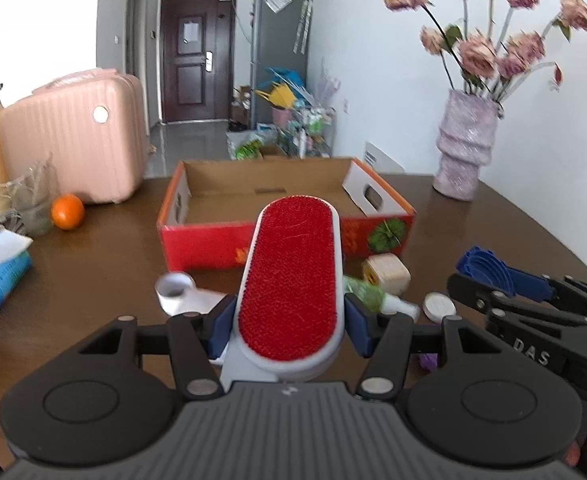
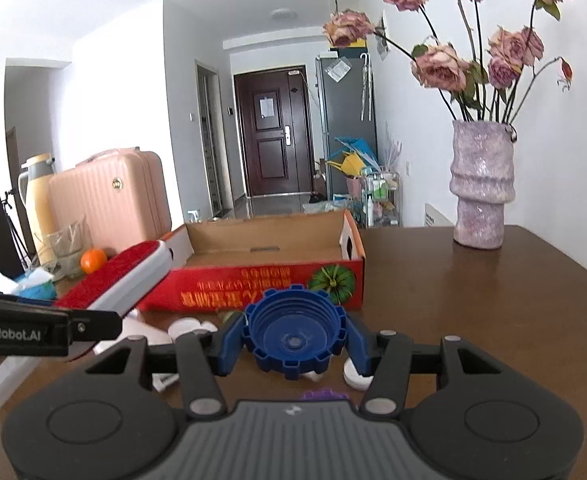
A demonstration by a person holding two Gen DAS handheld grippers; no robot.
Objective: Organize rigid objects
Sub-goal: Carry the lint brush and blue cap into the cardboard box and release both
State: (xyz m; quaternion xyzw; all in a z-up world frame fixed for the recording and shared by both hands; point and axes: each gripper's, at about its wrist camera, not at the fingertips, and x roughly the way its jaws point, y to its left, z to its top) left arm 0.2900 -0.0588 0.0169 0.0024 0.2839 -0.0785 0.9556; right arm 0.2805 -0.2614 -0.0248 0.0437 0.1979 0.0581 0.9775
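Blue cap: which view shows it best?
Right wrist view. The blue cap sits centred and sharp between the right claw fingers, its open ribbed inside facing the camera. The left wrist view shows it only side-on at the right edge, small and partly hidden by that claw, beyond the lint brush.

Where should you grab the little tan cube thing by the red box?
Grab the tan cube across its two flat side faces, coming down from above. It sits low on the table close in front of the red box, with a green bottle lying right beside it, so a level approach looks crowded. Its flat, parallel sides should suit the pads. Both grippers are full now.
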